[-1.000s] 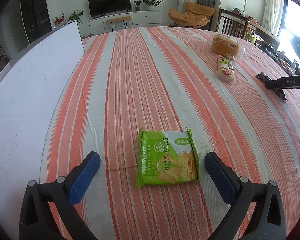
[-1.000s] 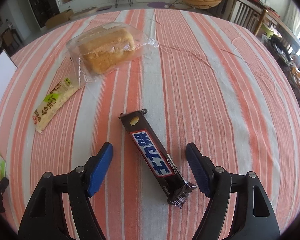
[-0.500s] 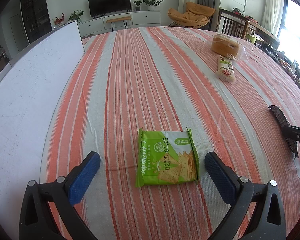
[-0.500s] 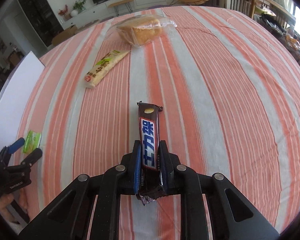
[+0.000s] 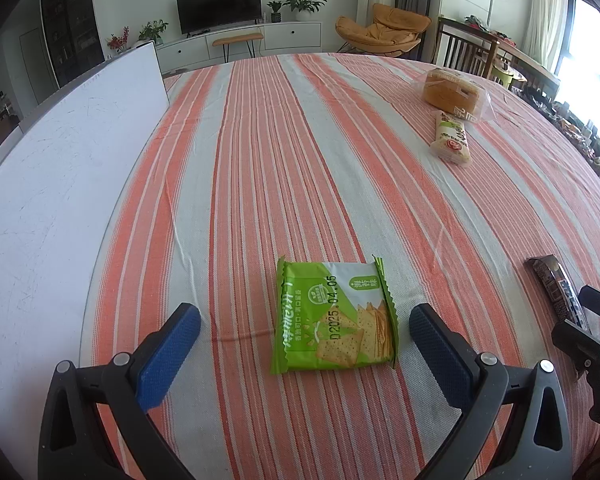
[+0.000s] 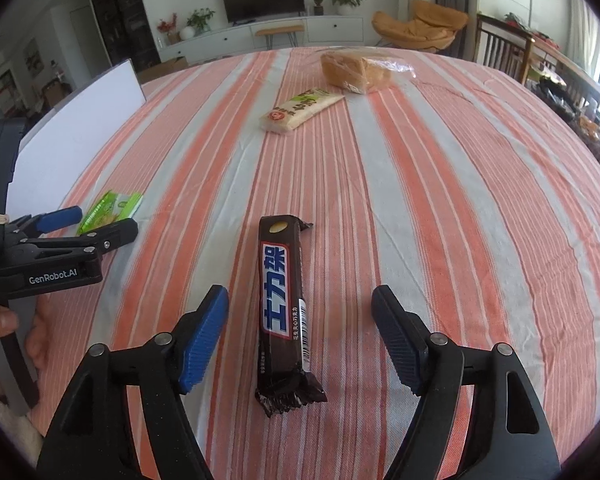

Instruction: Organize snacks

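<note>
Gaping right tongs (image 6: 300, 332) straddling 士力架 bar (image 6: 283, 304), left tongs (image 5: 304, 344) spread, cracker pack (image 5: 334, 318) "2025.04.05"

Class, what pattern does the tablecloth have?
The tablecloth has orange and pale grey-white stripes, clearest in the left wrist view.

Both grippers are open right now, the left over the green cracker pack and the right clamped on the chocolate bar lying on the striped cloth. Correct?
Not quite. The right gripper is not clamped: the right wrist view shows its fingers spread wide, apart from the chocolate bar, which lies free on the striped cloth between them. The left gripper is open at the green cracker pack, as you said.
</note>
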Motion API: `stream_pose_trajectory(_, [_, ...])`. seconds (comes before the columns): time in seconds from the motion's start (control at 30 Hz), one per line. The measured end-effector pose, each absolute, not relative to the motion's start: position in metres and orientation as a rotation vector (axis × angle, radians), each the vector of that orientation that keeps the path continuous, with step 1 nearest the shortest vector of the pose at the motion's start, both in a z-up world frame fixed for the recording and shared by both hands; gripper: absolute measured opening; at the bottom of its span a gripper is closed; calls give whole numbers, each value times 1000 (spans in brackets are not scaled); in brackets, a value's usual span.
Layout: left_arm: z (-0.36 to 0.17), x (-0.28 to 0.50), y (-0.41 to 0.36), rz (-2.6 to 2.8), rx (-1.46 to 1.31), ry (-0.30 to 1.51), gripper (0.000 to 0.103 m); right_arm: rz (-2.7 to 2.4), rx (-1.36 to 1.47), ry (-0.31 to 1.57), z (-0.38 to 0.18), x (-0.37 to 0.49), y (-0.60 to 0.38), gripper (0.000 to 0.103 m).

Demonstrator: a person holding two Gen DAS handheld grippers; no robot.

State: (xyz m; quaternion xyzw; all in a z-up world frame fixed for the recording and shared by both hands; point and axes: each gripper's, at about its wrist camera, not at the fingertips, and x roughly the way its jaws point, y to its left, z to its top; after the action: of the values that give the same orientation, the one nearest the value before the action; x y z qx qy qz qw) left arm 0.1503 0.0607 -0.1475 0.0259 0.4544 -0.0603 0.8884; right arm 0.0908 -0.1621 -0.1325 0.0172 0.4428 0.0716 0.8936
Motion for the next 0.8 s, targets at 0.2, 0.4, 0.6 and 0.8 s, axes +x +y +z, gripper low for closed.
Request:
stream_pose_trajectory(0.2, [-147,150,61,-125,54,944,103,141,-20,920,-135,87,-153,80])
stream_pose_trajectory(0.4, [-147,150,61,-125,54,944,103,136,-61,916,-137,85,-147,86])
stream_pose_trajectory(0.6, [-147,150,61,-125,54,944,103,138,-65,910,-138,84,-146,89])
stream_pose_trajectory(0.8, [-147,150,61,-125,54,944,103,138,-64,911,-139,84,-146,90])
